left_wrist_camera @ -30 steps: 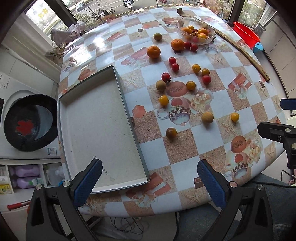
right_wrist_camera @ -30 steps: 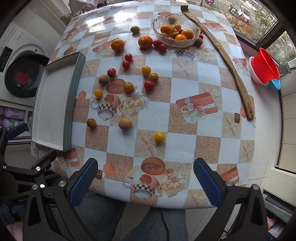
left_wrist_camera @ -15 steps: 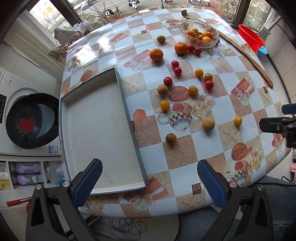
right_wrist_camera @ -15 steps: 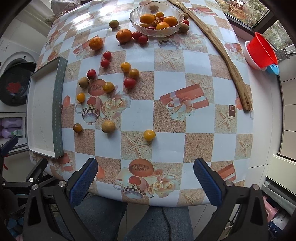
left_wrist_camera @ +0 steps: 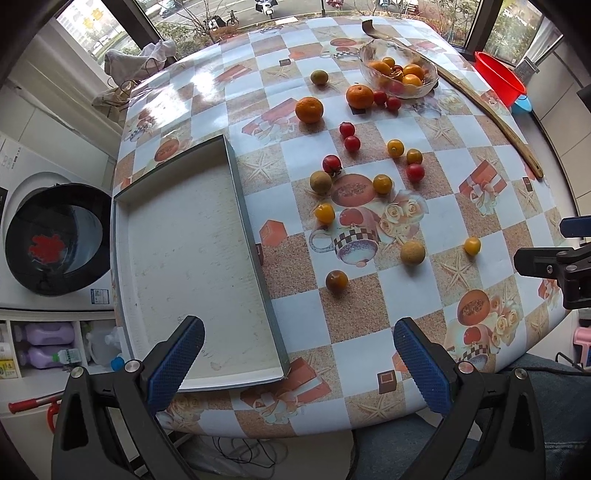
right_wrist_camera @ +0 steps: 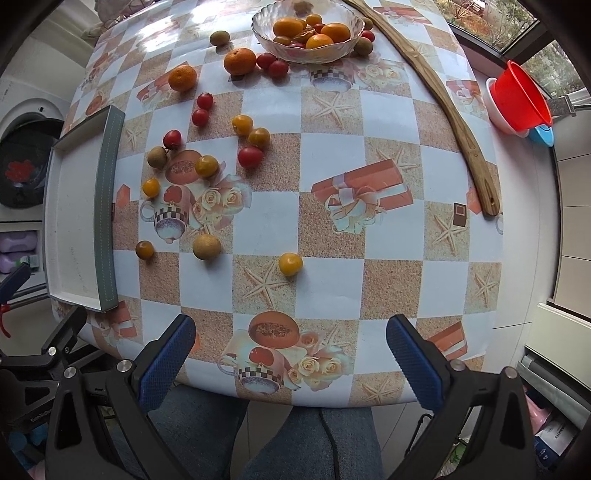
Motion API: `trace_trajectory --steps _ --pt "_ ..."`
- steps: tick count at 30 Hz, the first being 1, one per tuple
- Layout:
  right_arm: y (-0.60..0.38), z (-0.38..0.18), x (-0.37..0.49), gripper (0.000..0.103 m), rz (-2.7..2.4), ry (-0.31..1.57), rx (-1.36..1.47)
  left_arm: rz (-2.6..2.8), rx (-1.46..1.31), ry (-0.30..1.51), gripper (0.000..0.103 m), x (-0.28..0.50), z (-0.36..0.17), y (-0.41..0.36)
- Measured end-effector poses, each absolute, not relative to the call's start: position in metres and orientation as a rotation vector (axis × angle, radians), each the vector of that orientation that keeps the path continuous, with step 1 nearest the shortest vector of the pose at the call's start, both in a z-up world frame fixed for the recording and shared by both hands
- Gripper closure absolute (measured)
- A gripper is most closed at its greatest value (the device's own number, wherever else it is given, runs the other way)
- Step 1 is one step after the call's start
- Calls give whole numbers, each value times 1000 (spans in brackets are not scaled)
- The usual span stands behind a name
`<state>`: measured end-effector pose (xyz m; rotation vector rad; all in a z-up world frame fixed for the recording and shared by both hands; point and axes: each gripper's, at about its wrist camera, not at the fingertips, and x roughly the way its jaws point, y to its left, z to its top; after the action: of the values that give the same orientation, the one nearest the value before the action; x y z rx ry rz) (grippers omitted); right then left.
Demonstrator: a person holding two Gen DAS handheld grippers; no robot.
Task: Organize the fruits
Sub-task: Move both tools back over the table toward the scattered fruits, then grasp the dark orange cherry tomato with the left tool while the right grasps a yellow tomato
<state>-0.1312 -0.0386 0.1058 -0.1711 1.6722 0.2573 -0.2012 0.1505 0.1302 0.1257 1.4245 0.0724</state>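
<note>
Across the middle of both views spreads the worktop (left_wrist_camera: 369, 306), covered in a checked cloth printed with starfish, cups and gift boxes. Toward 9 o'clock on it lies one shallow grey tray (left_wrist_camera: 192, 258), bare inside. At 1 o'clock stands one glass bowl (right_wrist_camera: 308, 35) heaped with oranges and small fruits, and one long wooden stick (right_wrist_camera: 447, 107) runs from 12 toward 3 o'clock along the far edge. Loose fruit lies between tray and bowl: two oranges (right_wrist_camera: 240, 61), about six red cherry tomatoes (right_wrist_camera: 250, 157), about six yellow or orange cherry tomatoes (right_wrist_camera: 290, 264), and roughly four brownish round fruits, one such brown fruit (right_wrist_camera: 207, 246) near the centre. One red basin (right_wrist_camera: 522, 98) sits off the worktop at 2 o'clock.

Compared with a second ago, both cameras sit higher and farther over the worktop, so the fruit lies lower in view; no fruit has shifted.

Left hand-held gripper (left_wrist_camera: 293, 365) hangs released at 6 o'clock over the tray's near corner, fingers wide apart and holding nothing. Right hand-held gripper (right_wrist_camera: 286, 363) is likewise released, spread wide above the near edge, well apart from any fruit.
</note>
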Motion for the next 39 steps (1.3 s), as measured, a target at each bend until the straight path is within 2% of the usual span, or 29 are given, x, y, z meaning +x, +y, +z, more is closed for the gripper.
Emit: trace_trajectory --steps 18,28,39 --pt "-51 94 -139 0 232 1684 -107 152 -56 1457 0 -213 112 185" --pt "-60 59 -148 0 198 1677 -51 101 -22 1408 0 -197 82 165" --pt "-43 21 -144 2 205 1618 -138 35 109 1374 0 -176 37 138"
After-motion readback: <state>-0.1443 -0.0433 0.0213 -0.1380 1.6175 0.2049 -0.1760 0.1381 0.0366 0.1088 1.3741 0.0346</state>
